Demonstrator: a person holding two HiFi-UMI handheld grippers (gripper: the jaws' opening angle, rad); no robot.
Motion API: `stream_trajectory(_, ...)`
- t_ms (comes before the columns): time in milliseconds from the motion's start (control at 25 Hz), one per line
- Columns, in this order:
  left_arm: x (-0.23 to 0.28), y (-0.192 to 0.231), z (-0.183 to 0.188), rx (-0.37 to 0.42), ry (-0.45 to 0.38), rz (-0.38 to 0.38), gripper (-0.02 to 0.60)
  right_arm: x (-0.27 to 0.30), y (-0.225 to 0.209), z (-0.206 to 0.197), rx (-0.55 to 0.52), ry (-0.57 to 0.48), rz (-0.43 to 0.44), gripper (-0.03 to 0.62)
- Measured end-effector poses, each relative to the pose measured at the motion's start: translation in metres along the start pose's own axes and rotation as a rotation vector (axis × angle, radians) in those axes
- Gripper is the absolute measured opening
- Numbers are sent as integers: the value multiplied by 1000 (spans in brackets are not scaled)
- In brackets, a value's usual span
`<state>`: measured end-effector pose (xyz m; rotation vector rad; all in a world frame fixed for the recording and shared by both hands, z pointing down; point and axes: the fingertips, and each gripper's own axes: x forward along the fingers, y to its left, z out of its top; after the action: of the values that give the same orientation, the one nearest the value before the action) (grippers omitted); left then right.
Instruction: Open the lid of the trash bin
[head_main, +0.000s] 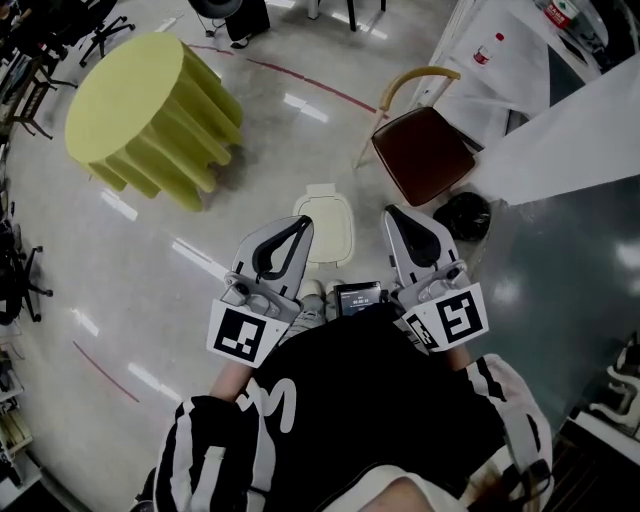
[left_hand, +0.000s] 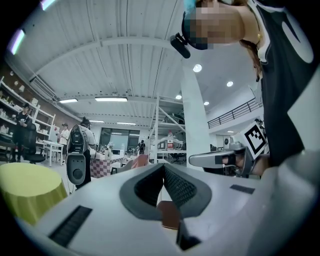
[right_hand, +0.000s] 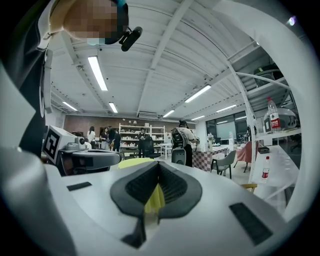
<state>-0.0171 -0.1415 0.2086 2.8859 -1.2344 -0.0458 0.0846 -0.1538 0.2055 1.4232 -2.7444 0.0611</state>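
In the head view a cream trash bin (head_main: 326, 228) stands on the floor just ahead of my feet, its lid down. My left gripper (head_main: 303, 223) hovers over the bin's left edge, jaws shut with nothing between them. My right gripper (head_main: 393, 212) is held to the right of the bin, also shut and holding nothing. Both point forward, well above the floor. The left gripper view shows its jaws (left_hand: 163, 165) closed against the room, with the right gripper (left_hand: 220, 159) beside it. The right gripper view shows closed jaws (right_hand: 159, 164) and the left gripper (right_hand: 85, 159). Neither gripper view shows the bin.
A brown-seated chair (head_main: 422, 152) stands ahead right, with a black round object (head_main: 463, 215) on the floor next to it. A round yellow table (head_main: 150, 105) is ahead left. A white-covered table (head_main: 560, 140) runs along the right. Several people stand far off.
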Motion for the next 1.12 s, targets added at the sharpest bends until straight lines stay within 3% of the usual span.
stream_trajectory(1120, -2, 10, -77, -28, 104, 93, 9, 37, 1, -81, -20, 151, 193, 9)
